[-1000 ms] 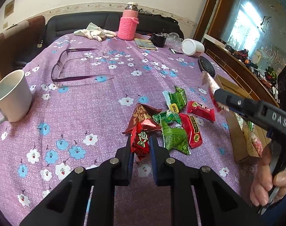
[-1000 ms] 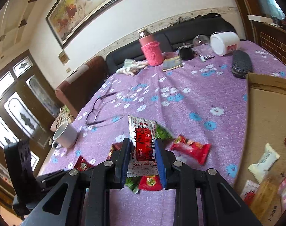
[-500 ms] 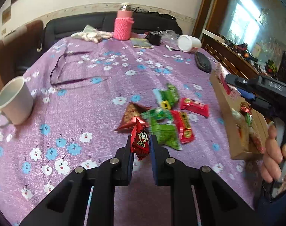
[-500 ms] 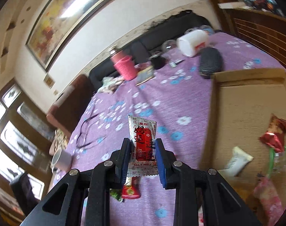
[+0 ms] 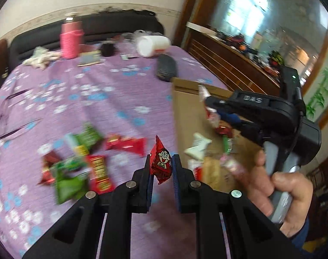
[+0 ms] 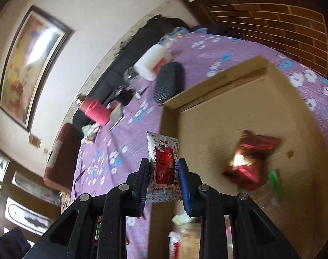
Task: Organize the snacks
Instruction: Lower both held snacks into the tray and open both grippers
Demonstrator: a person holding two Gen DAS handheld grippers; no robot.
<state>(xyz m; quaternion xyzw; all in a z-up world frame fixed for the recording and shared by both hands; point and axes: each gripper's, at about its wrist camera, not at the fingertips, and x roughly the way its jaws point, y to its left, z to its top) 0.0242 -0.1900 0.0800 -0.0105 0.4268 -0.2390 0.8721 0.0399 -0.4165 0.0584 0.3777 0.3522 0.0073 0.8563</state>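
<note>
The left hand-held gripper [image 5: 161, 166] is clamped tight on a small red cartoon-face snack packet [image 5: 161, 161], held above the bench [image 5: 120, 90] beside the cardboard box [image 5: 185, 112]. The right hand-held gripper [image 6: 164, 172] pinches a silver-and-red sachet [image 6: 164, 161] over the box's near edge. Loose green and red snacks [image 5: 82, 164] lie on the bench's purple cloth.

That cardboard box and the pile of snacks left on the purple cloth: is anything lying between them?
In the left wrist view, only bare flowered tablecloth separates the cardboard box from the snack pile. The left tool's red packet hangs above that gap.
</note>
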